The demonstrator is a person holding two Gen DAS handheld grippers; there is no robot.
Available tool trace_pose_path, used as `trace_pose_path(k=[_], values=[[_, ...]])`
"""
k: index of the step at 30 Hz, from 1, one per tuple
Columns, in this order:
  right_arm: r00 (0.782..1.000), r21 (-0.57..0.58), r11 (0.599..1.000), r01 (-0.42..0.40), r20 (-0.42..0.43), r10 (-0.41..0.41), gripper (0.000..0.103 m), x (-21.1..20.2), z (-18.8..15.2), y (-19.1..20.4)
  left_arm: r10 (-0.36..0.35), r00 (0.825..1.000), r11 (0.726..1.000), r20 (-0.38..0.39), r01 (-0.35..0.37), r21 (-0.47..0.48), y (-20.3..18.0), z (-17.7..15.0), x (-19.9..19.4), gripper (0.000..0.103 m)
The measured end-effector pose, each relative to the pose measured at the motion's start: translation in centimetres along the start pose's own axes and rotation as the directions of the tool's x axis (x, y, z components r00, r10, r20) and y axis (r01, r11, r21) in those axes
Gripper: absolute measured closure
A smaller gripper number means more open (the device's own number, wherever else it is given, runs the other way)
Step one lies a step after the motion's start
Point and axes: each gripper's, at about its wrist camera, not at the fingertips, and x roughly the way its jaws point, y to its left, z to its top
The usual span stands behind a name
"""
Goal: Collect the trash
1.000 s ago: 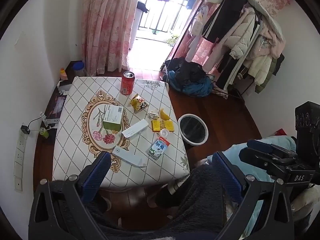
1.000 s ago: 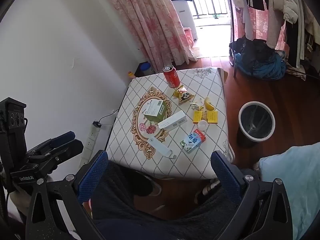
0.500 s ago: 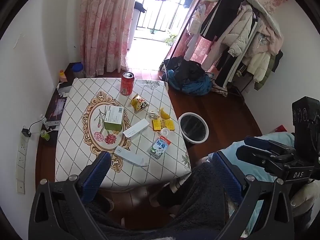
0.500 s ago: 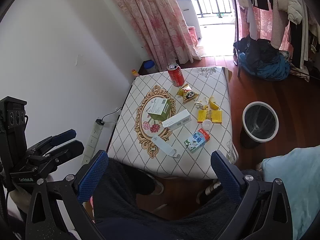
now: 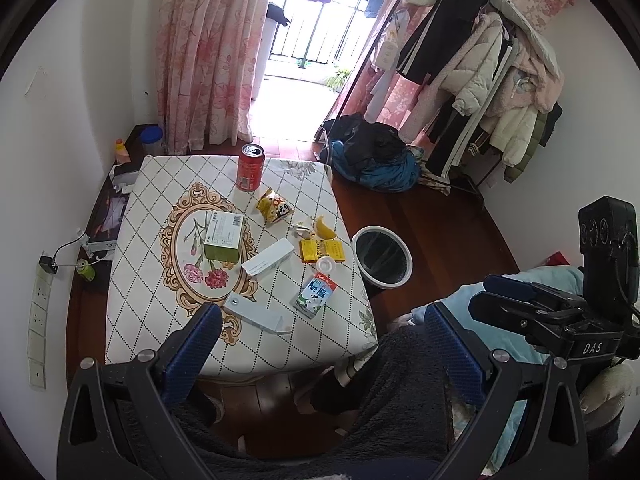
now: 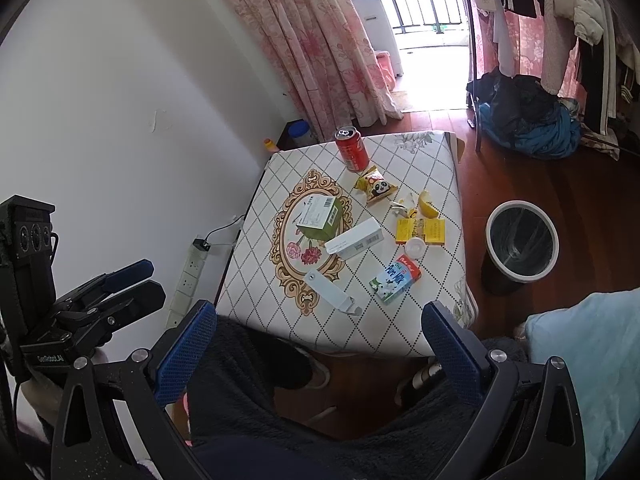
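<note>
Hovering well back from the bench, both pairs of tongs are spread wide and grip nothing: the left tongs and the right tongs each frame the litter from above the person's lap. Ahead of them lie a pale flat carton, nearest, then a milk carton, a white box, a green box, yellow packets, a banana peel, a panda snack bag and, farthest, a red can. To their right, on the floor just beside the bench, stands the bin, with its dark liner.
</note>
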Motion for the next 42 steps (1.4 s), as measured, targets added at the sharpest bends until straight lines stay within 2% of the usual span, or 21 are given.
trace_pose_path(k=[42], values=[[1.000, -0.011, 1.000, -0.005, 0.005, 0.005, 0.000, -0.04, 0.08, 0.40, -0.030, 1.000, 1.000, 0.006, 0.030, -0.003, -0.41, 0.29, 0.16, 0.000]])
